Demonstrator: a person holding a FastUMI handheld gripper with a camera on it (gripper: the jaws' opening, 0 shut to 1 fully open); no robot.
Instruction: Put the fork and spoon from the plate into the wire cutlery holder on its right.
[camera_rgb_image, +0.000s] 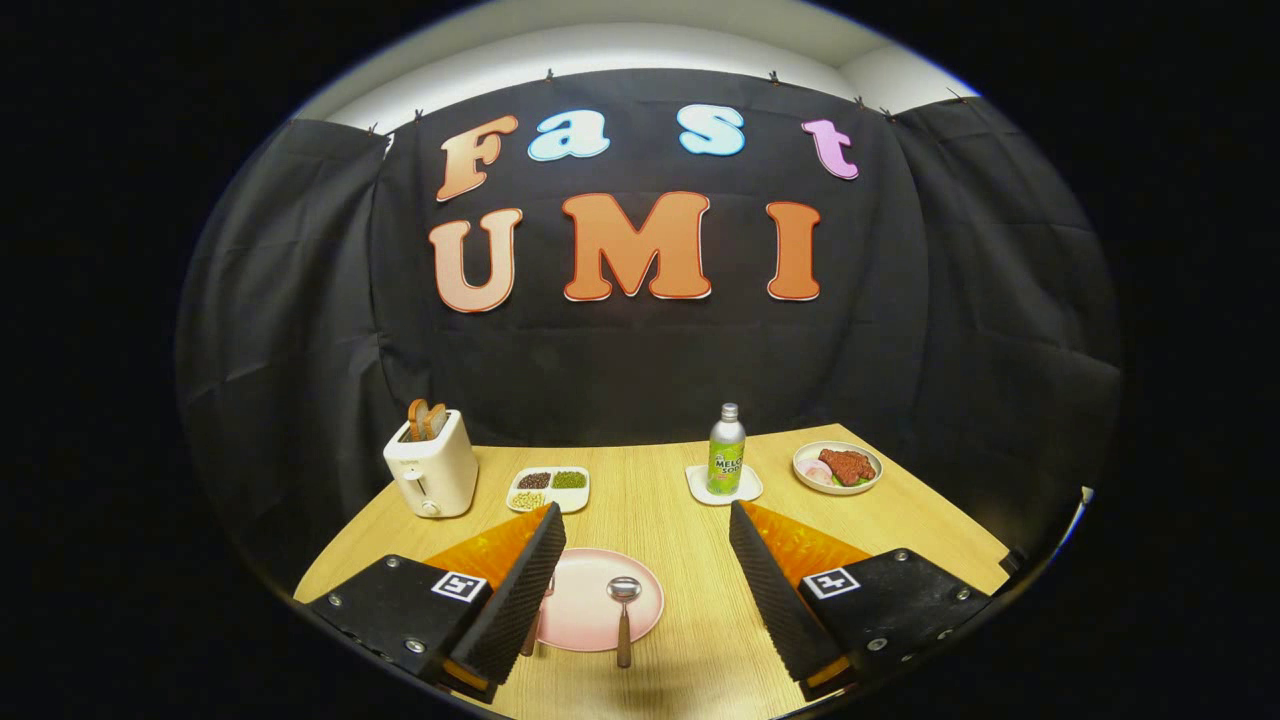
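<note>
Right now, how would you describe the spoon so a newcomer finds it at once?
Start at the wooden table, then the pink plate between the open gripper fingers. The spoon lies on the plate's right side, its round metal bowl pointing away and its wooden handle overhanging the near rim.

The light wooden counter (690, 540) carries a cream toaster (432, 472), a white sectioned tray (548, 490), a green bottle (726, 452) (on a white coaster (723, 486)), a white food dish (838, 467) and a pink plate (595, 598), apparently round.
</note>
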